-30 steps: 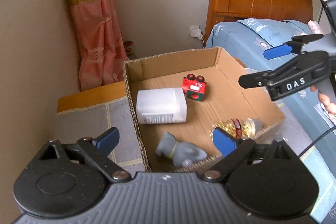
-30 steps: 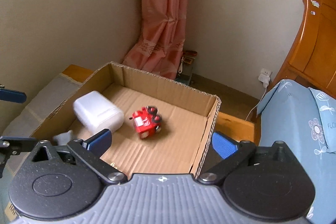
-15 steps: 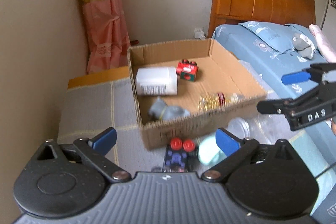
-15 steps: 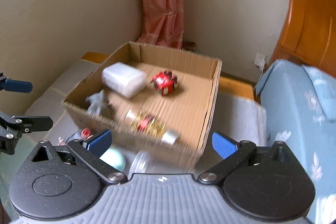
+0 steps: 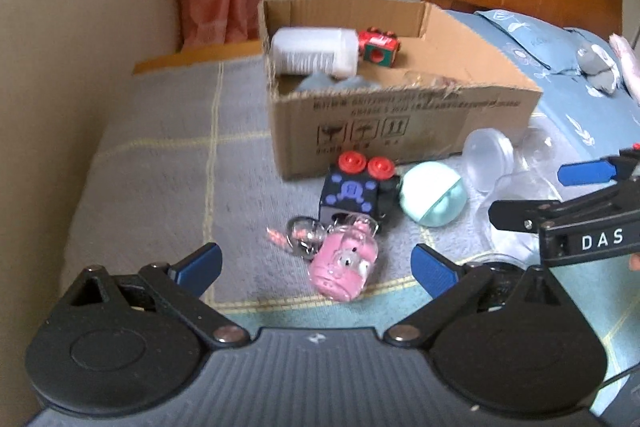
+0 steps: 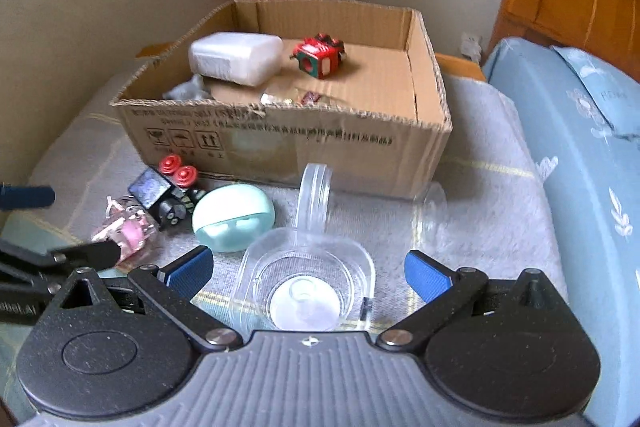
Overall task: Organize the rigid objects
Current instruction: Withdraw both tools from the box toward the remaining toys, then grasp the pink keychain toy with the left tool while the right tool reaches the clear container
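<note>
Fingers of left gripper (image 5: pixel 316 269) and right gripper (image 6: pixel 308 271) spread wide, holding nothing.

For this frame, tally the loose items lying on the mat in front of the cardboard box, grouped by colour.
Pink: 1, the pink clear-plastic bottle
Dark blue: 1, the dark blue toy cube with two red knobs
Mint green: 1, the mint-green round case
Clear: 2, the clear plastic lidded container and the clear round lid standing on edge
Total: 5
</note>
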`<state>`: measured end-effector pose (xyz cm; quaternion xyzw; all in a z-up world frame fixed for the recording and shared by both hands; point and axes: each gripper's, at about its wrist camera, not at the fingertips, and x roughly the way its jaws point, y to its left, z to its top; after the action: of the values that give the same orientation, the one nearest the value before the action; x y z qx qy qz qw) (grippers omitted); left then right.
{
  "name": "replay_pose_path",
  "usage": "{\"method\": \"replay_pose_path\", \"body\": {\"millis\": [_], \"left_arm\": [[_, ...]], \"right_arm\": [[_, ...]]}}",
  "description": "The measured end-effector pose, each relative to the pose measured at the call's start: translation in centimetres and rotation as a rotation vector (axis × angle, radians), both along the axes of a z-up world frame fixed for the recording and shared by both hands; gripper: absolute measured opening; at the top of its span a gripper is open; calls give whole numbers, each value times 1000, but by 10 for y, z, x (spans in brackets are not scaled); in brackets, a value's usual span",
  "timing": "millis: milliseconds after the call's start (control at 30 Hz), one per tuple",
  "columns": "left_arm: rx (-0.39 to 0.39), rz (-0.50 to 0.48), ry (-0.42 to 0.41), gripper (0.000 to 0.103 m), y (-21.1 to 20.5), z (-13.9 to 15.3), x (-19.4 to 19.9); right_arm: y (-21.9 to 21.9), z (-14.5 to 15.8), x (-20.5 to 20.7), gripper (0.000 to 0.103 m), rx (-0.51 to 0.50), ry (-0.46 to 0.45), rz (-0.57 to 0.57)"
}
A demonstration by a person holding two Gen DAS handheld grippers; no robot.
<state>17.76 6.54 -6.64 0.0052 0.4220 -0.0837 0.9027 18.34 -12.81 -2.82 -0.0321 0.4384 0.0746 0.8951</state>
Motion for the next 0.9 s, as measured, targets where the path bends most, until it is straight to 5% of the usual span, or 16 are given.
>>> {"method": "replay_pose_path", "body": {"millis": [300, 900], "left_arm": [[9, 69, 30, 100, 4, -26, 20], [73, 224, -5, 101, 44, -29, -29]], "right_arm": [[-6, -27, 7, 103, -38, 52, -69], [-52, -36, -18, 103, -39, 47, -131]]}}
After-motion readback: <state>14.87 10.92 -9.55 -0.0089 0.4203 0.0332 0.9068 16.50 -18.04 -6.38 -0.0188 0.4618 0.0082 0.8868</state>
